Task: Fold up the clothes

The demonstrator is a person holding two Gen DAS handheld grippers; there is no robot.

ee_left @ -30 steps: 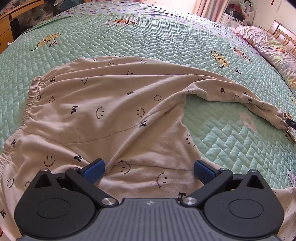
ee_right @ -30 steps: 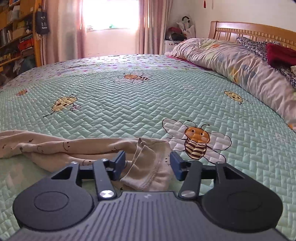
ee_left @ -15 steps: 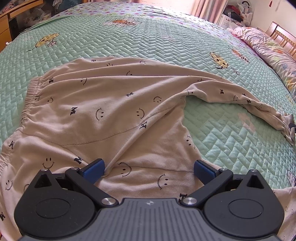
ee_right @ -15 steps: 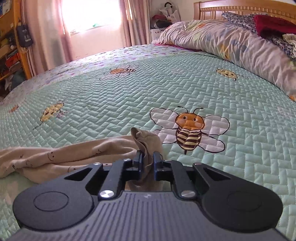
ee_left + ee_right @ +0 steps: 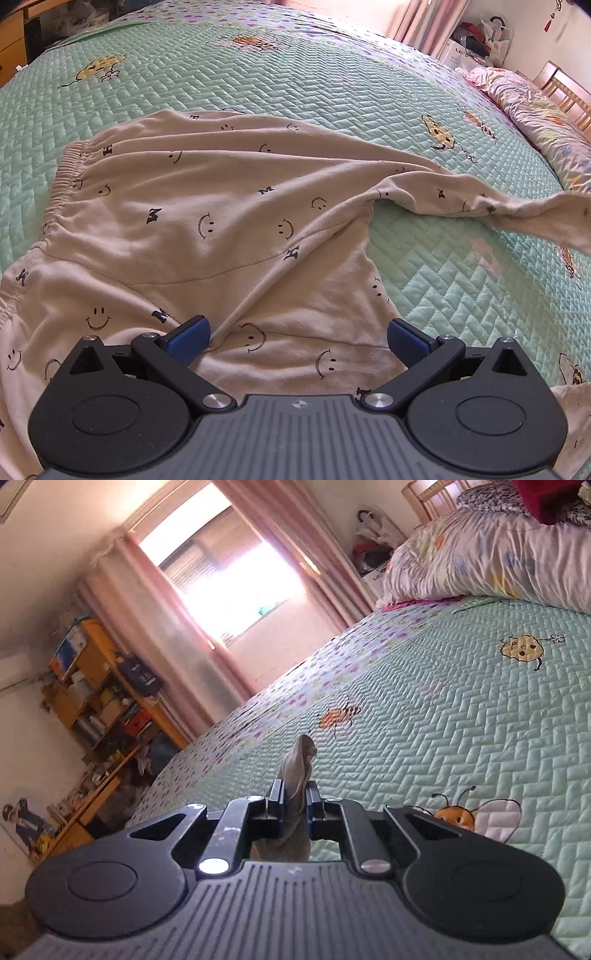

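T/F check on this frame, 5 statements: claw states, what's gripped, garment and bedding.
1. The right claw is shut on the trouser leg hem. True.
2. The left claw is clamped on the waistband. False: it is open over the beige trousers, gripping nothing; the elastic waistband lies far from it at the left.
3. The trousers carry a smiley-face print. True.
4. The bedspread is plain white. False: it is green, quilted, with bee motifs.
5. Both trouser legs lie flat on the bed. False: the far leg is lifted off the bedspread toward the right.
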